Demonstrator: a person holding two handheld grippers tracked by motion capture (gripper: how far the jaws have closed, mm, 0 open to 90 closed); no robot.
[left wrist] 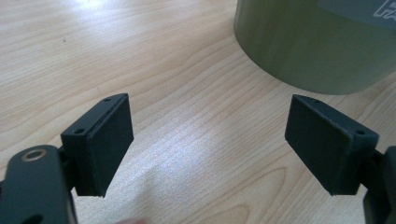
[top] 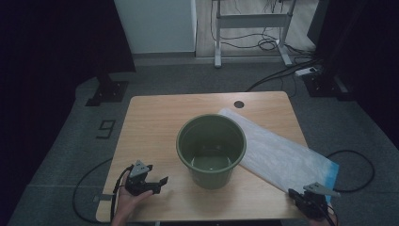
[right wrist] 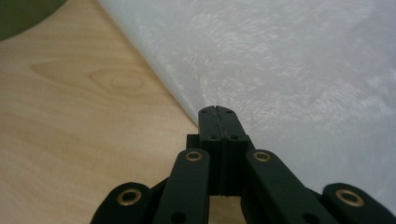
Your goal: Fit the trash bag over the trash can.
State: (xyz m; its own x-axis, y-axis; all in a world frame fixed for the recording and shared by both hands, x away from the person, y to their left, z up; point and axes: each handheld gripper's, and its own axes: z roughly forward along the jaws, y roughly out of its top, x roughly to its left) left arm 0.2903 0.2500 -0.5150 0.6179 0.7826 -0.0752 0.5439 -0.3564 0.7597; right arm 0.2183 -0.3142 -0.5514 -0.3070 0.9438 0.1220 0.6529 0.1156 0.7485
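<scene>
The bag (top: 282, 155) lies flat along the worktop's (top: 150, 122) right side, one end under the bucket (top: 211, 150): thin, limp, slippery film, best pinched at its near edge. The right hand-held gripper (right wrist: 218, 112) is clenched there, perhaps on that edge; the left hand-held gripper (left wrist: 205, 144) gapes empty.

The green bucket (top: 211, 149) blocks the surface's (top: 150, 122) middle, the white plastic bag (top: 277, 153) covers the right; the left side lies free.
</scene>
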